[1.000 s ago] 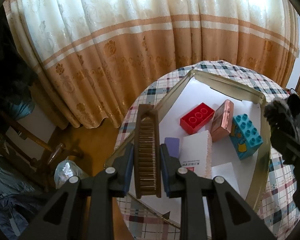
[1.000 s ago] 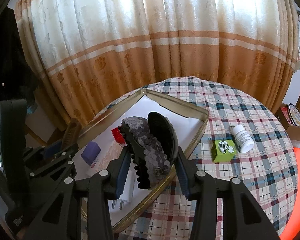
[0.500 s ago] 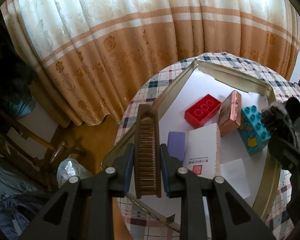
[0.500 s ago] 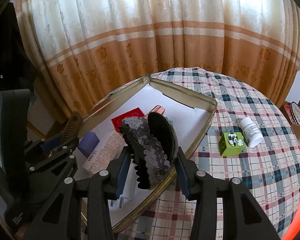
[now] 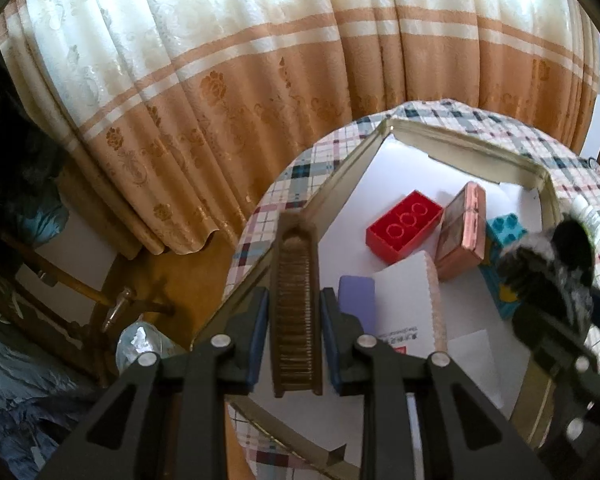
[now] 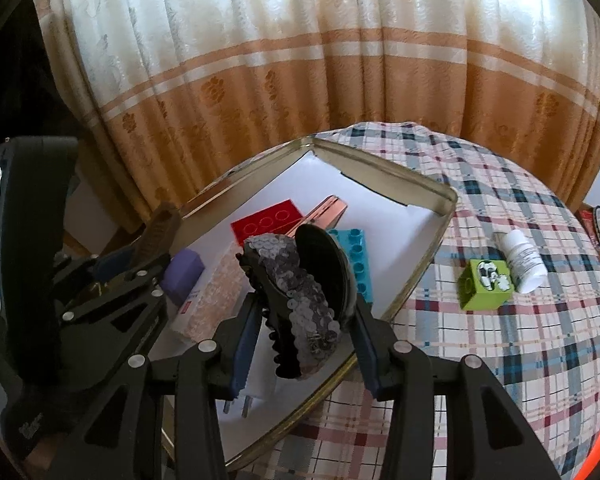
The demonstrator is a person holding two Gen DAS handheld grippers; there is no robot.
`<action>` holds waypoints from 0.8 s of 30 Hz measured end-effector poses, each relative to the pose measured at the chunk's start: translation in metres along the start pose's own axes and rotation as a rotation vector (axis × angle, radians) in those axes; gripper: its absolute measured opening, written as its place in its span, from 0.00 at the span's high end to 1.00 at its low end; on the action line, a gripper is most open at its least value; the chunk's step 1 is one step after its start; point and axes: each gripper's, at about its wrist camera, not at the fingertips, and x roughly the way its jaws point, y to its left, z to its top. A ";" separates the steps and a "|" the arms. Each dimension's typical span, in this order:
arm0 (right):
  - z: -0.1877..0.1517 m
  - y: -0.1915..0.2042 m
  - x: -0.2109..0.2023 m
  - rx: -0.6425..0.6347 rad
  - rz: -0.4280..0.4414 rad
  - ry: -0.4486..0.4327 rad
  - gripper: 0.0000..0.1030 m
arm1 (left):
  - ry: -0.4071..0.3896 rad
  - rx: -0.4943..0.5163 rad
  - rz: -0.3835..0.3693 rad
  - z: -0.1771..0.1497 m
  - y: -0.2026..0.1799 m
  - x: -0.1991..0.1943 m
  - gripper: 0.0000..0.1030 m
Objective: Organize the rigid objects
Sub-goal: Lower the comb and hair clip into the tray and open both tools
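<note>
My left gripper (image 5: 296,312) is shut on a brown comb (image 5: 296,300), held above the left rim of a gold tray (image 5: 460,140) lined with white paper. My right gripper (image 6: 304,320) is shut on a black sequined hair claw (image 6: 300,292), held over the tray's near right side; the claw also shows in the left wrist view (image 5: 548,268). In the tray lie a red brick (image 5: 404,230), a copper box (image 5: 462,232), a teal brick (image 5: 504,236), a purple block (image 5: 356,300) and a white carton (image 5: 408,300).
The tray (image 6: 432,192) rests on a round table with a plaid cloth (image 6: 500,360). A green cube (image 6: 486,284) and a white pill bottle (image 6: 522,258) lie on the cloth right of the tray. Curtains hang behind. Wooden chair parts (image 5: 80,292) stand off the table's left edge.
Both grippers have moved closer to the tray with their objects still held. The tray and its contents look larger and shifted slightly right in the left view.
</note>
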 end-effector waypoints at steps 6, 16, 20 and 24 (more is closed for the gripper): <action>-0.001 -0.008 -0.018 0.019 -0.009 -0.051 0.41 | -0.107 -0.003 0.009 0.006 -0.002 -0.027 0.03; 0.002 -0.059 -0.065 0.183 -0.128 -0.160 0.35 | -0.084 0.010 -0.062 0.012 -0.020 -0.045 0.00; 0.001 -0.073 -0.076 0.222 -0.146 -0.179 0.34 | -0.086 0.006 -0.091 0.012 -0.027 -0.052 0.00; -0.001 -0.079 -0.085 0.233 -0.163 -0.198 0.33 | -0.111 -0.001 -0.104 0.012 -0.030 -0.062 0.00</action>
